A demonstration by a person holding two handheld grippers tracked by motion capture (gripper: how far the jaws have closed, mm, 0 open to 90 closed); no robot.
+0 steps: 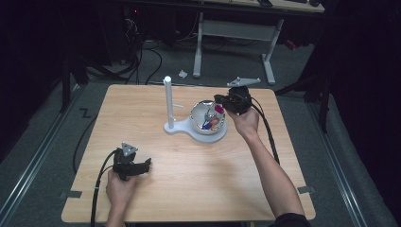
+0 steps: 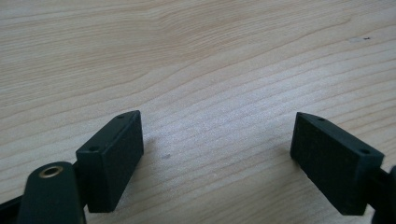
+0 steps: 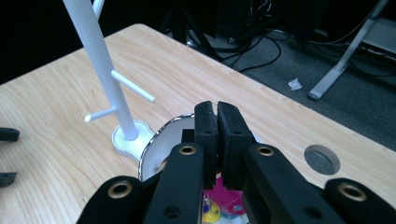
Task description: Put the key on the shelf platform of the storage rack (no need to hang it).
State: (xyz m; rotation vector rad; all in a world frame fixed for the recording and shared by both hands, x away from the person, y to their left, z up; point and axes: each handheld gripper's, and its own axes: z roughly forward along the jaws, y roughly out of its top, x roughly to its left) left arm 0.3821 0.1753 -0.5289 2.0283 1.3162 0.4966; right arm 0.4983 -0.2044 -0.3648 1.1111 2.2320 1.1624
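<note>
A white peg stand (image 1: 167,101) rises from a white base at the table's middle, and a shiny metal bowl (image 1: 201,124) sits on that base to its right. Small colourful pieces (image 1: 213,120), pink and yellow among them, lie in the bowl. My right gripper (image 1: 218,105) hangs over the bowl's far right rim, pointing down into it. In the right gripper view its jaws (image 3: 217,109) are pressed together above the bowl (image 3: 154,149); I cannot tell whether anything thin is pinched between them. My left gripper (image 1: 147,164) rests near the table's front left, open (image 2: 217,154) over bare wood.
The stand's thin pegs (image 3: 133,86) stick out sideways close to the bowl. A round grey plug (image 3: 322,158) sits in the tabletop near the far right edge. Beyond the table are white desk legs (image 1: 198,47), floor cables and a paper scrap (image 1: 182,74).
</note>
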